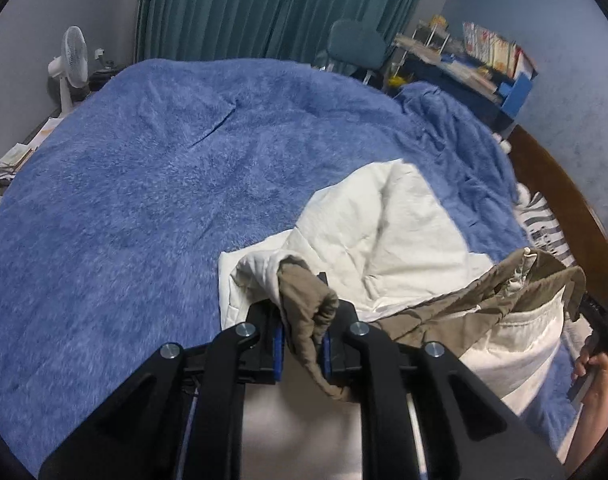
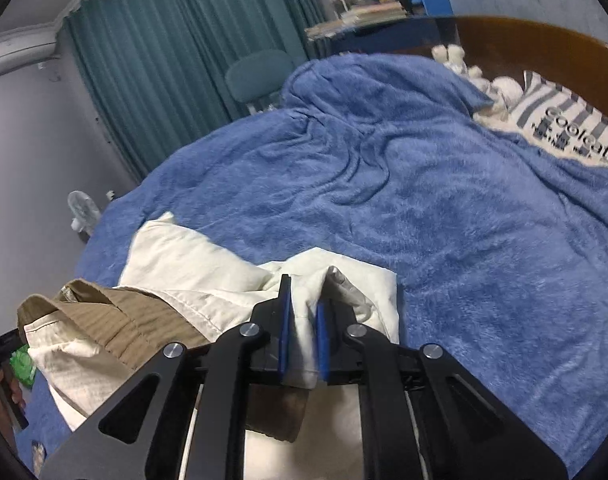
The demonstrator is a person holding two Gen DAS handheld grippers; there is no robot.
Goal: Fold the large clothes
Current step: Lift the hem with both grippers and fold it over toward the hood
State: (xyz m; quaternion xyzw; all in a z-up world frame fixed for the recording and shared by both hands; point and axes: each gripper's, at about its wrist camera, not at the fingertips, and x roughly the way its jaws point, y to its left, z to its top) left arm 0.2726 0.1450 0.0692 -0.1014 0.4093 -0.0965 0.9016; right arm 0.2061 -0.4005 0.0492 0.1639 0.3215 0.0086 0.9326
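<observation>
Both grippers' jaws clamp the jacket [image 1: 404, 220] – left gripper [image 1: 302, 344] on khaki shell, right gripper [image 2: 302, 340] on cream lining – lower right over the bed [image 1: 124, 200]; folding looks barely begun, the garment bunched.

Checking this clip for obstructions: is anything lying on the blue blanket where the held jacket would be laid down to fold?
Nothing visible does. Both grippers, left gripper and right gripper, are shut on the cream-and-khaki jacket, and the blue blanket beyond it is bare. The striped pillow and plush toy sit off by the headboard.
</observation>
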